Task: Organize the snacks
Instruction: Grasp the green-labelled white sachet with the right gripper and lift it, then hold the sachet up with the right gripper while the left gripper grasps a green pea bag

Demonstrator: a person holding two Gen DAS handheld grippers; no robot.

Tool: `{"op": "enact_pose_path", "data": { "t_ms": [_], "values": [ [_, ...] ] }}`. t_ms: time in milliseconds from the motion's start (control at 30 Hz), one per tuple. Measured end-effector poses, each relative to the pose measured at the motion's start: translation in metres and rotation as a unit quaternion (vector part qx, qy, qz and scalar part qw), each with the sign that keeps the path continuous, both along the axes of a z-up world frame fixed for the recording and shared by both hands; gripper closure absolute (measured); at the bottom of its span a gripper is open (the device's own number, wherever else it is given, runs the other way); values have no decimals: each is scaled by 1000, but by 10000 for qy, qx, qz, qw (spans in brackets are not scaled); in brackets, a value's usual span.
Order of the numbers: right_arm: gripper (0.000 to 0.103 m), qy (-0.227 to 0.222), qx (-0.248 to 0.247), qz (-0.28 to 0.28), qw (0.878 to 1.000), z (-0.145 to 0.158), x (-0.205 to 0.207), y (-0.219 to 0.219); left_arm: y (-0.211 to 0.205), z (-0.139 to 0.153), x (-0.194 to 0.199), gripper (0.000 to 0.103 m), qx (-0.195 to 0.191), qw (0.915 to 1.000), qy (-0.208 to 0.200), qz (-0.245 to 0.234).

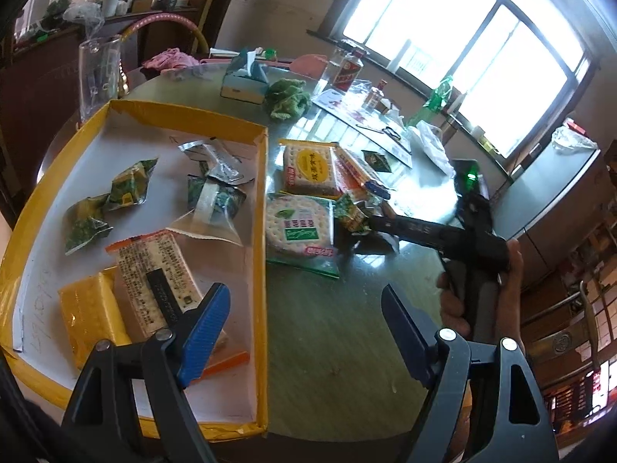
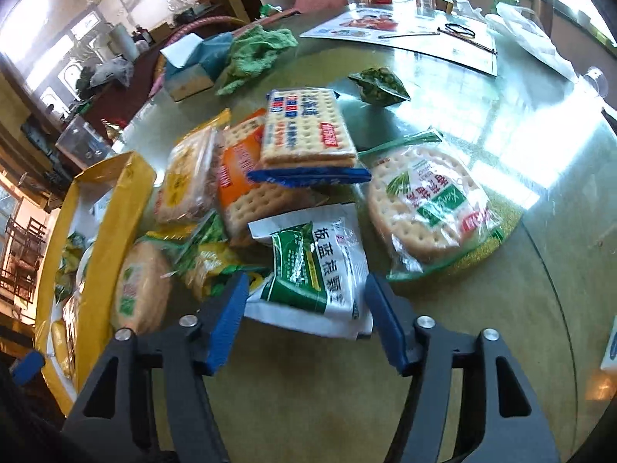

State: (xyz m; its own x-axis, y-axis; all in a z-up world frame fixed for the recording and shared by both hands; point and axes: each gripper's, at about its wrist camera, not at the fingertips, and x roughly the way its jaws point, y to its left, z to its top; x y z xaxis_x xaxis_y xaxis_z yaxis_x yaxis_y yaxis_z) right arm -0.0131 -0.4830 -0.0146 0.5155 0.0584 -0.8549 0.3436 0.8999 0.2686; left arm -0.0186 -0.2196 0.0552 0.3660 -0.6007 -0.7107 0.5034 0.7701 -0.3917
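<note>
My R gripper (image 2: 304, 318) straddles the white-green sachet (image 2: 314, 270), jaws apart, not gripping. L gripper (image 1: 304, 328) gapes w/ nothing between, over the yellow tray (image 1: 262, 270).

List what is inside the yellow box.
In the yellow box: green triangular packets, silver sachets, a clear bag, an orange-edged cracker pack and a yellow pack. The left gripper hides the near corner.

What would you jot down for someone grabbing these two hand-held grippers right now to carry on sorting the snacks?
Left hand-held gripper: open, empty, over the edge of the yellow box.
Right hand-held gripper: open, a white and green packet between its jaws, not yet pinched.
Done: several green wrapped snacks and cracker packs lie in the box.
Left: the round cracker pack, the blue cracker pack, the orange pack and a green snack are on the table.
</note>
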Motion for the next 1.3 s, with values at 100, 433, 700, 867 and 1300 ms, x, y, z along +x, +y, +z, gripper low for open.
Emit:
{"op": "enact_pose_path", "data": {
  "t_ms": [100, 433, 700, 867, 1300],
  "values": [
    [40, -2, -67, 50, 10000, 0, 0, -1, -2, -1, -4, 22, 85, 10000, 2, -8],
    [44, -39, -244, 12, 9997, -1, -91, 12, -38, -7, -7, 22, 244, 9992, 19, -307],
    [40, -229, -232, -242, 9992, -3, -145, 14, -116, -16, 40, 34, 486, 9974, 288, -440],
    [39, -290, -248, -224, 9990, -3, -144, 13, -167, -28, 72, 52, 1153, 9924, 238, -349],
    [39, -305, -390, -59, 9988, -3, -144, 18, -171, -44, 51, 97, 1439, 9839, 260, -1025]
  ]
}}
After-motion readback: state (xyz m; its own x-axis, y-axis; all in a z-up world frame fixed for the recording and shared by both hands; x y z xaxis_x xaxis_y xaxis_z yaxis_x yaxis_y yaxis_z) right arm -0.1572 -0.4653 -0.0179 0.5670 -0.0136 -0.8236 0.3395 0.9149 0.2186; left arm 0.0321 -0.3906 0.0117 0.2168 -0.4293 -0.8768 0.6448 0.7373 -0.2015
